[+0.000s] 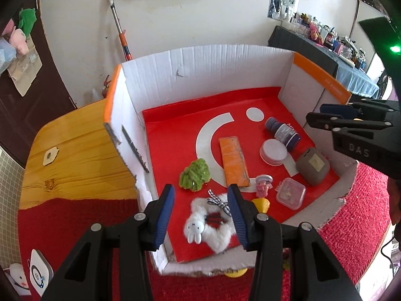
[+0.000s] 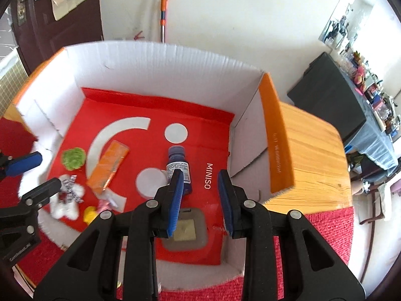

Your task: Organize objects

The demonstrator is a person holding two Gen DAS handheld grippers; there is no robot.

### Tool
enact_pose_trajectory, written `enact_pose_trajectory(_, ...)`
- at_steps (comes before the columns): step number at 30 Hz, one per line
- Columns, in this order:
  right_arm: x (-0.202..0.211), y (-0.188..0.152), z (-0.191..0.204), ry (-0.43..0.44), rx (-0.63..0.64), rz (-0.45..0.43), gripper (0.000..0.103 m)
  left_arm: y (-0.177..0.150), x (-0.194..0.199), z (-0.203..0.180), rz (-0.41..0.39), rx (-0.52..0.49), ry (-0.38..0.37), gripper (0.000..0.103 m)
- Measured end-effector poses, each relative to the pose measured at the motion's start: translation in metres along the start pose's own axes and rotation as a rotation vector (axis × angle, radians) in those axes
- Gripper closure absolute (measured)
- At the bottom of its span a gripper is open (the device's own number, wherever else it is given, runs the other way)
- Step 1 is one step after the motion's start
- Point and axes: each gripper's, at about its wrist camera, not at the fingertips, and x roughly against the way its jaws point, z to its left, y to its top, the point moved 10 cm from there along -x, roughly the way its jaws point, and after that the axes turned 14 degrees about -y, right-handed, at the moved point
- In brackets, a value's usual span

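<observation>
Wooden table (image 1: 75, 150), red cloth (image 1: 351, 225), white wall; cardboard box (image 1: 200, 70); left tongs (image 1: 201, 193) apart, right tongs (image 2: 200, 176) narrowly apart, both empty.

A white box (image 1: 213, 67) with a red floor holds a green fluffy ball (image 1: 195, 174), an orange pack (image 1: 234, 161), a blue bottle (image 2: 179, 166) lying down and a white furry toy (image 1: 213, 225).

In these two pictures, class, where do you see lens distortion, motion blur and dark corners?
Left wrist view: the white corrugated cardboard box has walls bowed by the fisheye, the corners are black, and the fluffy white hair tie is sharp. Right wrist view: same bowing and dark corners; the orange box flap and light wooden tabletop are smeared.
</observation>
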Motion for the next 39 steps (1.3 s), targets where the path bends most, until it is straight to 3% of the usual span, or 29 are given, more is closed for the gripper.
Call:
enact_pose_trajectory(8,0.061,-0.018,0.0,0.121,-0.041,-0.121,0.075,-0.007,0.037,-0.011,-0.096,0.029,-0.007,0.057)
enact_pose_trajectory(10,0.076,-0.024,-0.003,0.151,-0.057,-0.155,0.075,-0.01,0.05,-0.017,-0.131,0.032,-0.017,0.05)
enact_pose_trajectory(18,0.136,-0.055,-0.009,0.242,-0.109,-0.298,0.075,-0.025,0.099,-0.036,-0.28,0.037,-0.01,0.04)
enact_pose_trajectory(19,0.14,-0.059,-0.009,0.252,-0.112,-0.316,0.073,-0.028,0.106,-0.038,-0.304,0.031,0.002,0.038)
enact_pose_trajectory(22,0.154,-0.073,-0.01,0.318,-0.139,-0.358,0.041,-0.04,0.121,-0.04,-0.369,0.02,0.047,0.03)
enact_pose_trajectory(23,0.159,-0.078,-0.012,0.334,-0.16,-0.385,0.04,-0.045,0.124,-0.04,-0.387,0.027,0.054,0.028)
enact_pose_trajectory(28,0.166,-0.1,-0.025,0.324,-0.244,-0.446,0.04,-0.073,0.129,-0.035,-0.437,0.077,0.082,0.024)
enact_pose_trajectory(31,0.163,-0.114,-0.031,0.312,-0.296,-0.464,0.031,-0.087,0.127,-0.036,-0.441,0.086,0.107,0.02)
enact_pose_trajectory(39,0.15,-0.144,-0.038,0.208,-0.342,-0.497,0.022,-0.104,0.129,-0.047,-0.491,0.099,0.101,0.011)
